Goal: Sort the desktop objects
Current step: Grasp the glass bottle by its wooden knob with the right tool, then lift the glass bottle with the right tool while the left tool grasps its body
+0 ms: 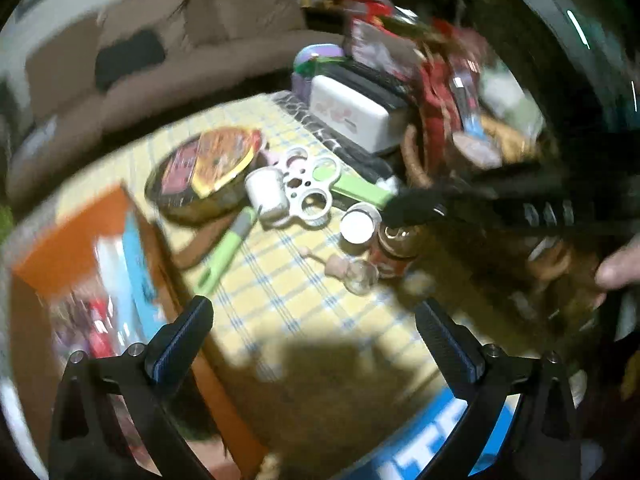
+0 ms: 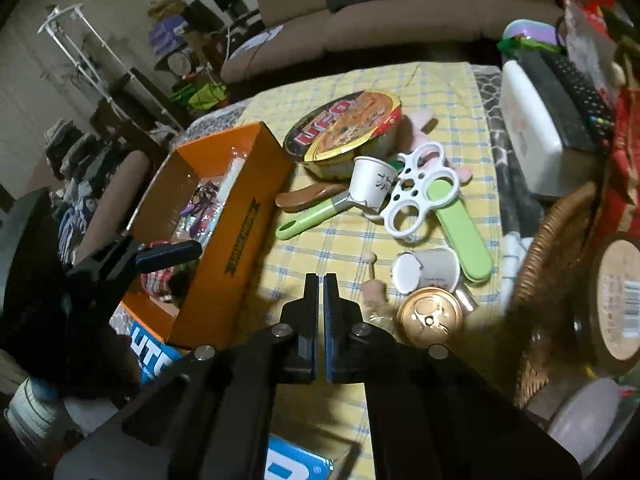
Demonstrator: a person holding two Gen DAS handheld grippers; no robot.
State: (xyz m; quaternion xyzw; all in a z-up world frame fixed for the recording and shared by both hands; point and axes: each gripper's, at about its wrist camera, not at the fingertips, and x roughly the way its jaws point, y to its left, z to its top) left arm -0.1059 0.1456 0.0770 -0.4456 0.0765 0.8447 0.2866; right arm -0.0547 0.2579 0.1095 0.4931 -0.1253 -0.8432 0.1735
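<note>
On the yellow checked cloth (image 2: 320, 248) lie a noodle bowl (image 2: 344, 132), a white paper cup (image 2: 370, 188), a white and green jar opener (image 2: 428, 200), a green-handled tool (image 2: 312, 216), a tipped white cup (image 2: 428, 270) and a gold-topped can (image 2: 430, 316). An orange box (image 2: 216, 216) holding small items stands at the left. My right gripper (image 2: 321, 280) is shut and empty, above the cloth near the can. My left gripper (image 1: 314, 312) is open and empty over the cloth, beside the orange box (image 1: 80, 248); its finger (image 2: 168, 256) shows in the right wrist view.
A white case (image 2: 532, 128) with a remote on top stands at the back right. A wicker basket (image 2: 552, 248) with a cork-lidded jar (image 2: 618, 296) stands at the right. A blue box (image 2: 156, 360) lies near the front edge. A brown sofa (image 2: 380, 20) is behind the table.
</note>
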